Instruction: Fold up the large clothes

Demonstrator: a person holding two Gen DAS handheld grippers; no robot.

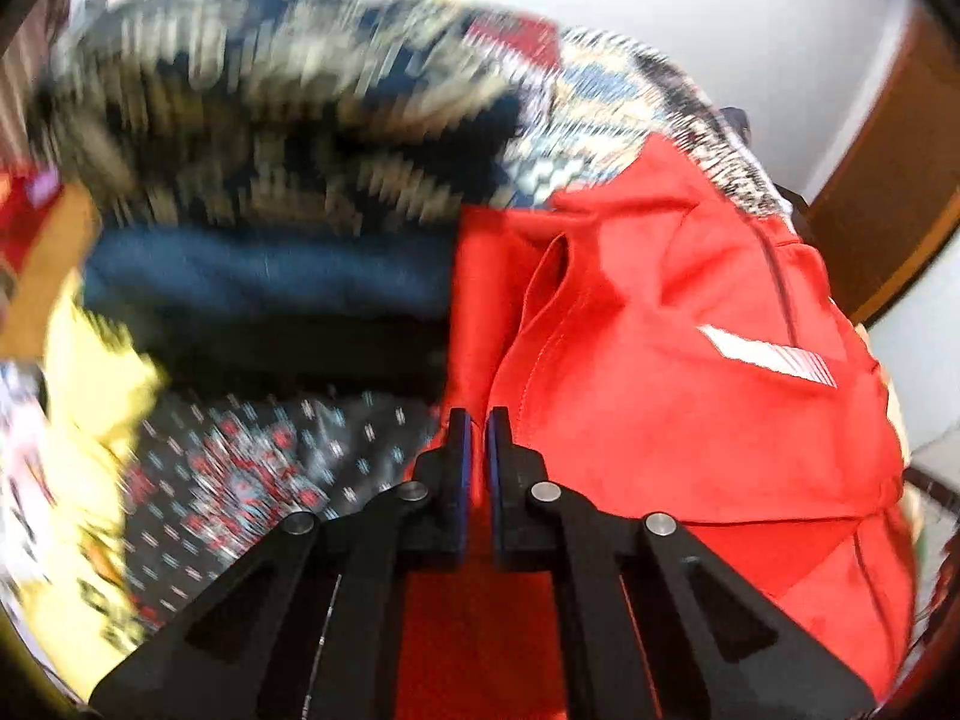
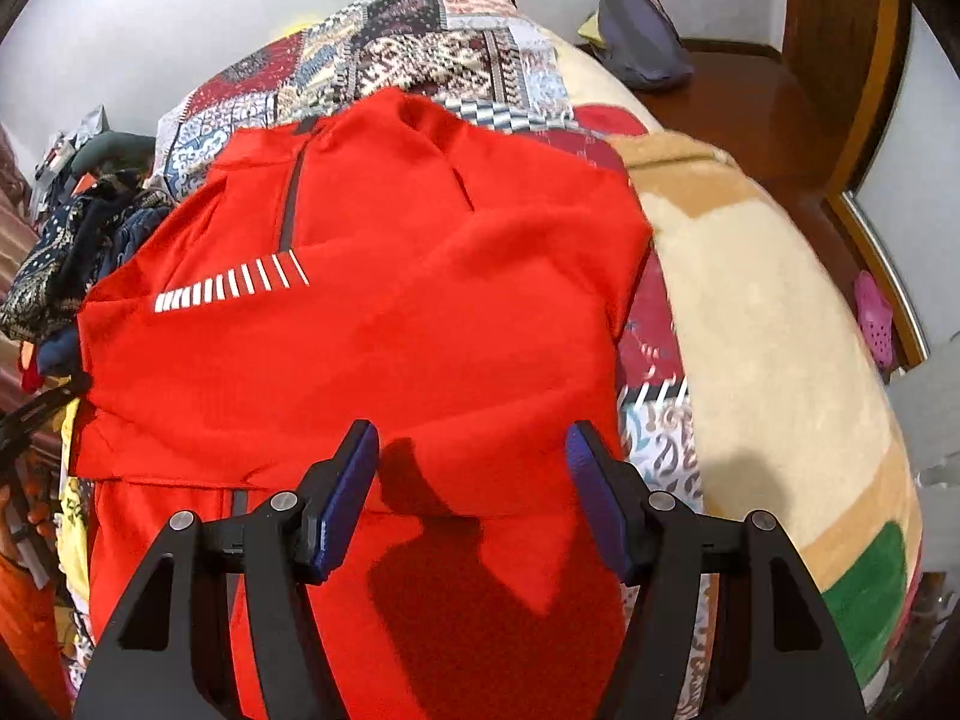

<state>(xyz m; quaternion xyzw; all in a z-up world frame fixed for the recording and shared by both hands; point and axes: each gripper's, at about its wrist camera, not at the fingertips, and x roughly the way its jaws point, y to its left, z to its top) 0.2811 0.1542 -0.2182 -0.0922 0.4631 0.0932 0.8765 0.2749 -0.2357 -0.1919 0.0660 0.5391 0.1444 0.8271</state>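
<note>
1. Red fabric of the jacket (image 2: 372,330) lies spread on the bed (image 2: 762,324), over a patchwork bedspread (image 2: 420,42); that flat, soft support suits a fold in progress.
2. The left hand-held gripper (image 1: 477,420) has its blue pads nearly together on a red edge of the jacket (image 1: 660,360), seemingly pinching it, probably to carry that side across.
3. The right hand-held gripper (image 2: 474,438) hovers above the jacket's near part with its pads wide apart, holding nothing; I judge it is free to pin or smooth the cloth.
4. The jacket looks thin and smooth, with a dark zip line, a row of white stripes (image 2: 231,285) and stitched seams.
5. Beside the jacket, on its left, a blurred pile of patterned clothes (image 1: 270,138) is heaped up.
</note>
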